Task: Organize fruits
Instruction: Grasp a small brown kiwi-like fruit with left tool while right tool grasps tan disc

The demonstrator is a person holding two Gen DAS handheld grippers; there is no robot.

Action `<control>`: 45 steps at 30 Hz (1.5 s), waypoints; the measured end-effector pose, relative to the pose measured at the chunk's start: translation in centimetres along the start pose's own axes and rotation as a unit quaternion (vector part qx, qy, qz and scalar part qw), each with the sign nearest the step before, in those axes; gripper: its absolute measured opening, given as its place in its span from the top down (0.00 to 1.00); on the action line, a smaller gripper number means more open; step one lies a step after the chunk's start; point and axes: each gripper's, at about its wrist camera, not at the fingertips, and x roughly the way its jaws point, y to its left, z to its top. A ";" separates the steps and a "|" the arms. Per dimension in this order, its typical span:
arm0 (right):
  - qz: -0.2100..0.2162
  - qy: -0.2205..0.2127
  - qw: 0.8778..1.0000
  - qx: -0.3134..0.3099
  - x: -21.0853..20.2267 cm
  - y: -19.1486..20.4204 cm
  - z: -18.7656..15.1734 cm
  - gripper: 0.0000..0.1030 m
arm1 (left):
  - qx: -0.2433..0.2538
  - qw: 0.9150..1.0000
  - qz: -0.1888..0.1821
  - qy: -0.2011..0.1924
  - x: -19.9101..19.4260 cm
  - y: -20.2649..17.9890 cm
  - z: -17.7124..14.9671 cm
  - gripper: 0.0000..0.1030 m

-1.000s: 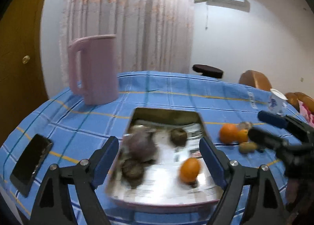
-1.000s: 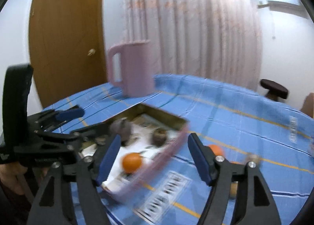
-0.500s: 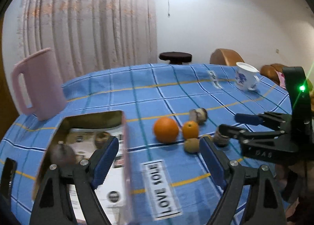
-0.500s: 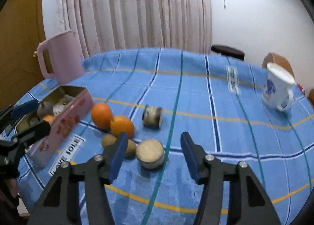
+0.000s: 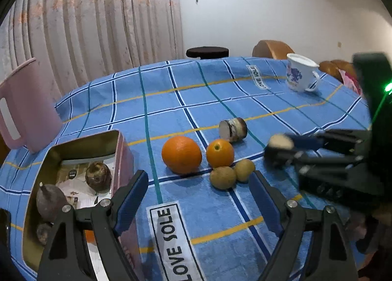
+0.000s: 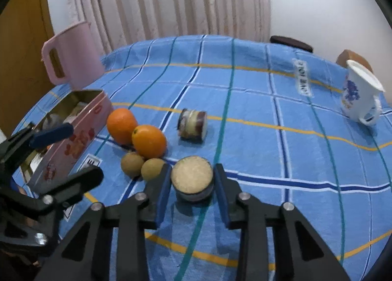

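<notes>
On the blue checked cloth lie a large orange (image 5: 181, 155), a smaller orange (image 5: 220, 153) and two kiwis (image 5: 223, 177), loose beside an open pink tin (image 5: 117, 148) that holds dark fruits. My left gripper (image 5: 198, 197) hovers in front of them, jaws wide and closing slightly with nothing between them. It also shows at the left edge of the right wrist view, left gripper (image 6: 71, 156). My right gripper (image 6: 192, 183) is closing on a small round jar (image 6: 192, 175) with a cream top, both pads against its sides. From the left wrist view, the right gripper (image 5: 281, 148) is blurred.
A second small jar (image 6: 192, 124) lies on its side behind the oranges. A pink pitcher (image 5: 24, 107) stands at the far left behind the tin. A white mug (image 6: 357, 95) with blue print stands far right. A dark stool (image 5: 207, 52) is beyond the table.
The left gripper swung right from over the tin to the loose fruit. The right gripper moved right and down to the small jar, and its jaws narrowed around it.
</notes>
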 end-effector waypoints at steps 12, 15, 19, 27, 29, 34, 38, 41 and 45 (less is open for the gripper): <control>0.004 -0.018 0.999 0.041 -0.9 -1.6 0.0 0.64 | 0.004 0.999 -0.009 0.041 2.5 -1.1 0.5 0.43; 0.006 -0.018 0.999 0.041 -0.8 -1.6 0.0 0.64 | -0.006 0.998 -0.021 0.060 3.4 -0.9 0.5 0.47; 0.005 -0.016 0.999 0.037 -0.7 -1.5 0.0 0.64 | -0.008 0.998 -0.019 0.058 3.4 -0.9 0.7 0.48; 0.001 -0.016 0.999 0.032 -0.8 -1.2 -0.1 0.63 | -0.014 0.997 -0.010 0.070 3.7 -0.5 0.7 0.50; 0.000 -0.016 0.999 0.030 -0.8 -1.1 -0.1 0.63 | -0.005 0.997 -0.012 0.080 4.1 -0.9 0.8 0.51; -0.001 -0.013 1.000 0.026 -0.7 -1.0 0.0 0.63 | -0.010 0.996 -0.031 0.087 4.5 -0.9 0.9 0.70; 0.002 -0.017 1.000 0.027 -0.8 -1.2 -0.1 0.64 | -0.020 0.996 -0.040 0.078 4.1 -0.6 0.9 0.70; 0.001 -0.027 0.999 0.024 -1.2 -1.0 -0.1 0.64 | -0.025 0.997 -0.045 0.060 3.4 -0.4 0.9 0.70; 0.004 -0.048 0.999 0.013 -2.0 -0.6 -0.2 0.64 | -0.031 0.998 -0.039 0.034 2.4 -0.1 0.9 0.70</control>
